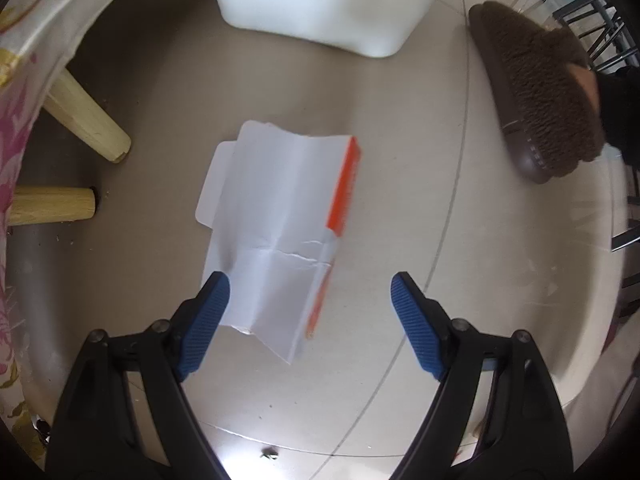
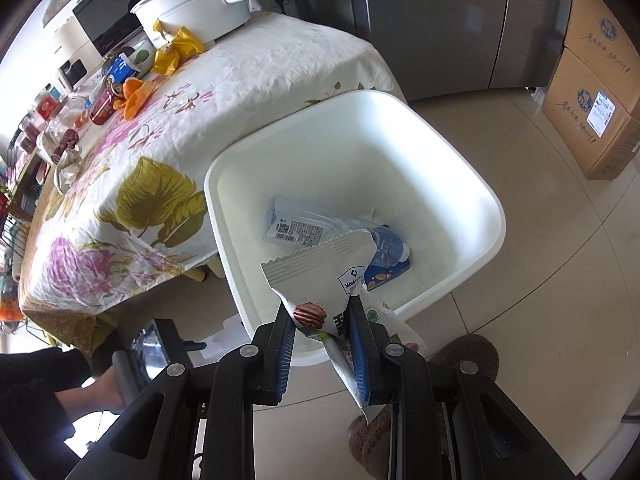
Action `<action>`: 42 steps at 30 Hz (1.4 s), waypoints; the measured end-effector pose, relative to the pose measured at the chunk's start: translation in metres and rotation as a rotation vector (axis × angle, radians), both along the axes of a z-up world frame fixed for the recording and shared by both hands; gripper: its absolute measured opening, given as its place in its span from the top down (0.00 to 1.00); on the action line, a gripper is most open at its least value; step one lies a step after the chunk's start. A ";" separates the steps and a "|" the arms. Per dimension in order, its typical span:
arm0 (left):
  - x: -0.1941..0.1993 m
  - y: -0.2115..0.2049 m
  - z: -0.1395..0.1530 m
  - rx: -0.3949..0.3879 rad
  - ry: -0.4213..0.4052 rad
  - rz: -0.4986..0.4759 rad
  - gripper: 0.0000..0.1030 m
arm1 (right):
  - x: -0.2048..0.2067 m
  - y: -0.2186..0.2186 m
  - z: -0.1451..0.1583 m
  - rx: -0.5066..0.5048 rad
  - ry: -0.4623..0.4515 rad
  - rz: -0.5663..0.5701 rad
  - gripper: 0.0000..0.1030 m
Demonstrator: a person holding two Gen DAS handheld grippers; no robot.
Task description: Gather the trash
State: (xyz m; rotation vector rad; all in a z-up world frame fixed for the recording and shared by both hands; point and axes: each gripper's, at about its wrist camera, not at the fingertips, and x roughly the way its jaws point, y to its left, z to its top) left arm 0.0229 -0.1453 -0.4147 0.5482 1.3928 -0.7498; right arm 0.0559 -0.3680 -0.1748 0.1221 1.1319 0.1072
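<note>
Left wrist view: the left gripper [image 1: 310, 294] is held released above a flattened carton [image 1: 280, 224] on the floor [image 1: 400, 200], the carton's long axis running roughly along the fingers and sitting toward the left finger, with the bin [image 1: 320, 0] just beyond. Right wrist view: the right gripper [image 2: 322, 312] is clenched on a snack wrapper [image 2: 324, 276] held over the near rim of the bin [image 2: 460, 168], in which other wrappers [image 2: 304, 228] are seen. Only this view shows the bin's inside and the tabletop [image 2: 240, 80]; the carton is barely visible here.
</note>
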 end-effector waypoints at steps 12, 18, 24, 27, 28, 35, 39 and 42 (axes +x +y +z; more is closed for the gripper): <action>0.008 -0.005 -0.027 0.078 -0.025 0.011 0.65 | 0.002 -0.004 -0.011 -0.029 0.030 -0.009 0.74; 0.005 -0.007 -0.008 0.031 -0.027 0.033 0.73 | 0.004 -0.006 -0.009 -0.038 0.022 -0.023 0.74; 0.016 -0.001 0.040 -0.070 -0.050 0.066 0.76 | 0.007 -0.006 -0.003 -0.034 0.008 -0.038 0.74; 0.012 0.002 0.066 -0.119 -0.076 0.079 0.76 | 0.008 -0.004 0.001 -0.027 -0.001 -0.042 0.74; 0.011 0.004 0.075 -0.140 -0.083 0.088 0.76 | 0.008 -0.004 0.002 -0.023 -0.004 -0.043 0.74; 0.004 0.016 0.149 -0.298 -0.159 0.166 0.76 | 0.011 0.001 0.014 0.002 -0.032 -0.054 0.74; 0.002 0.011 0.190 -0.392 -0.232 0.179 0.76 | 0.012 0.001 0.021 0.015 -0.054 -0.067 0.74; 0.010 -0.001 0.220 -0.446 -0.271 0.176 0.76 | 0.015 -0.005 0.026 0.038 -0.070 -0.093 0.74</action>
